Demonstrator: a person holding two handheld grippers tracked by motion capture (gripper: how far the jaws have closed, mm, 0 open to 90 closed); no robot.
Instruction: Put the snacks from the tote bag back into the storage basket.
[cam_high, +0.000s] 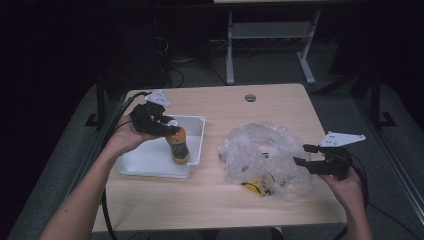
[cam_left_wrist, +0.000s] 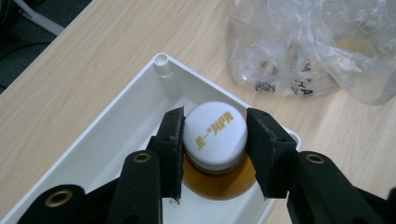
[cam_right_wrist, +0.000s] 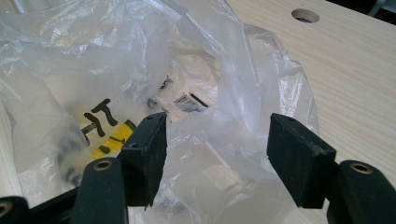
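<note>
The left gripper (cam_left_wrist: 214, 151) clasps a bottle (cam_high: 178, 146) by its white cap (cam_left_wrist: 215, 133), standing it in the white tray (cam_high: 150, 162) near the table's left edge, not yet released (right gripper (cam_high: 306, 155) gapes beside the still-filled plastic bag (cam_high: 260, 150)).

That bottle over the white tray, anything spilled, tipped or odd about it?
Nothing stands out. The bottle is capped and upright, the left claw gripping it by the white cap above the white tray. No liquid shows on the tray. The plastic bag is just crumpled.
</note>
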